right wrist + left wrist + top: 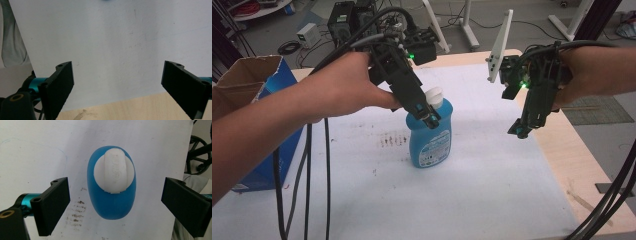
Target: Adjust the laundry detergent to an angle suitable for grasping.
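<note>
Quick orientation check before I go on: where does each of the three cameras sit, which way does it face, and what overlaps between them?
High view: above the person's side, looking forward and down on the table; both forearms, left gripper and right gripper show.
Left gripper view: rides the left gripper, looking straight down on the blue bottle and its white cap; its open jaws flank the bottle.
Right gripper view: rides the right gripper, facing the white sheet and table edge; its jaws are open.
Shared: bottle, high and left gripper views.
</note>
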